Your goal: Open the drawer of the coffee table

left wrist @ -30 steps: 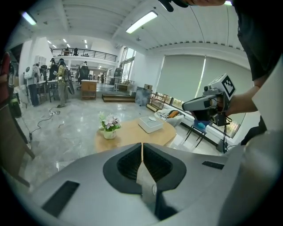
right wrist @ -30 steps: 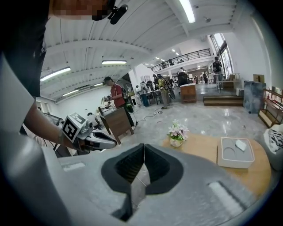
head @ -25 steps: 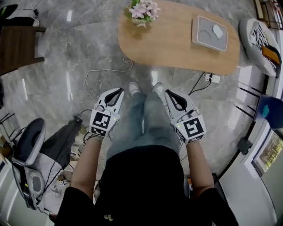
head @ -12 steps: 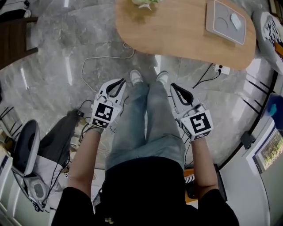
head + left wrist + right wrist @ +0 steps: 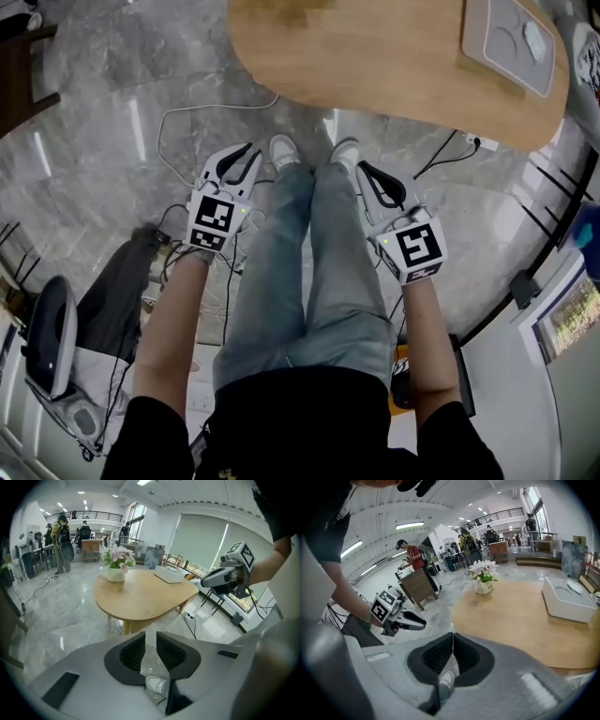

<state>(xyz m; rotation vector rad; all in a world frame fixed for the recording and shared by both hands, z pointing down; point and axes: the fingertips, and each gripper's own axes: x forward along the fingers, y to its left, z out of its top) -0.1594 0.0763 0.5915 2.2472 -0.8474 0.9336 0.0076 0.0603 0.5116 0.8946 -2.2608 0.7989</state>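
Underfoot, marble floor [image 5: 112,141]; coffee table [image 5: 394,56] just ahead, no drawer visible beneath its near edge. Holding left gripper [image 5: 246,150] low, jaws just opening slightly, empty; right gripper [image 5: 364,169] closed tight, empty. Might miss the drawer or knock the tabletop edge, reaching unseen with jaws this narrow.

Large open-plan office hall: polished marble floor [image 5: 84,169], mezzanine balcony [image 5: 89,513], desks [image 5: 419,587], ceiling strip lights [image 5: 410,525].
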